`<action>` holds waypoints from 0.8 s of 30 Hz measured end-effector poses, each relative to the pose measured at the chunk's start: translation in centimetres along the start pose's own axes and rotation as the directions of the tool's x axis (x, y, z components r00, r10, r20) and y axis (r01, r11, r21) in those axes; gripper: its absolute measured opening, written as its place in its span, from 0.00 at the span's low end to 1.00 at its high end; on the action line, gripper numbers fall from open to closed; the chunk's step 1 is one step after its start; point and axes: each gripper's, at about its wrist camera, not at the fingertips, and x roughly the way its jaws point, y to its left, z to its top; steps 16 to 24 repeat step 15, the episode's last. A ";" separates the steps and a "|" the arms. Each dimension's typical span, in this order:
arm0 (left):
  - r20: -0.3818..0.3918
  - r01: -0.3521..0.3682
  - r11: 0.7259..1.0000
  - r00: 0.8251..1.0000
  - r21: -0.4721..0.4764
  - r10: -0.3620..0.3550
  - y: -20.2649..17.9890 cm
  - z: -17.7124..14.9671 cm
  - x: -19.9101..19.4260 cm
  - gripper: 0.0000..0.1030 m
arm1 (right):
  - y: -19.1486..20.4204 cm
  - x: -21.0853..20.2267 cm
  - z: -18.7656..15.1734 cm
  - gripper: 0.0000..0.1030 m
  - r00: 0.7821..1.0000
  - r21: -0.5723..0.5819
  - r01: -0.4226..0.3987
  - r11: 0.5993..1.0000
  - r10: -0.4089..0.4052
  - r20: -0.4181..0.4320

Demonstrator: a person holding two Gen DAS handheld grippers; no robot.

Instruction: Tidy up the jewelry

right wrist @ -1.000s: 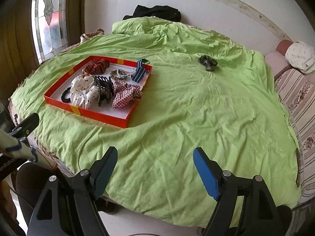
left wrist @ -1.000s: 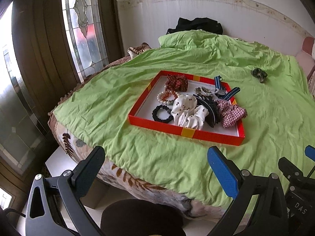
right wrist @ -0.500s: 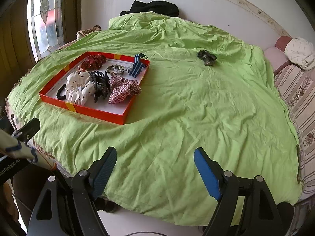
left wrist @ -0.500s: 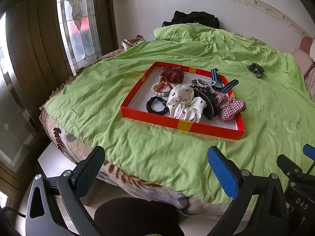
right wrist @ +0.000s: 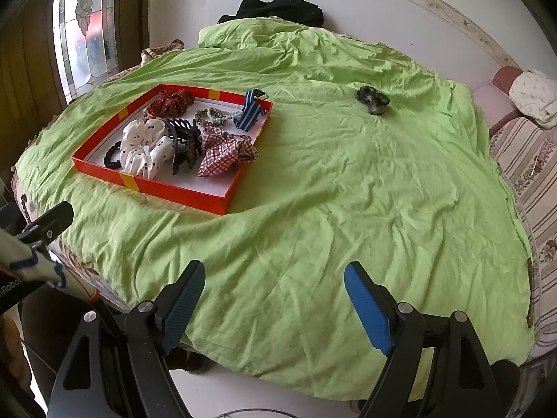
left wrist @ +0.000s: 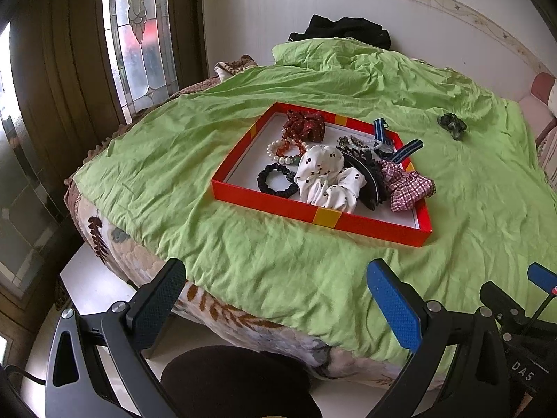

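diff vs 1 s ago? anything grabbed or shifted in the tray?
Nothing grabbed or released. Both tongs, left and right, have eased closer to the bed, so the red tray sits a little lower and larger in both views. Both stay open and empty. The tray's contents, like the white dotted scrunchie and plaid scrunchie, lie as before, and the dark scrunchie stays alone on the green sheet.

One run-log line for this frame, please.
left tongs: open, empty | right tongs: open, empty | red tray: holds accessories | dark scrunchie: loose on sheet
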 end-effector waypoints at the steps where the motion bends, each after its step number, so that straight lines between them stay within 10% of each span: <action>1: 0.000 0.001 1.000 1.000 0.000 -0.001 0.0 0.0 0.0 1.00 | 0.0 0.0 0.0 0.83 1.000 0.001 -0.002 1.000 0.002 -0.001; 24: 0.003 -0.028 1.000 1.000 -0.005 0.028 -0.3 0.3 -0.3 1.00 | -0.4 0.8 -0.2 0.84 0.999 0.007 -0.049 0.999 0.049 -0.024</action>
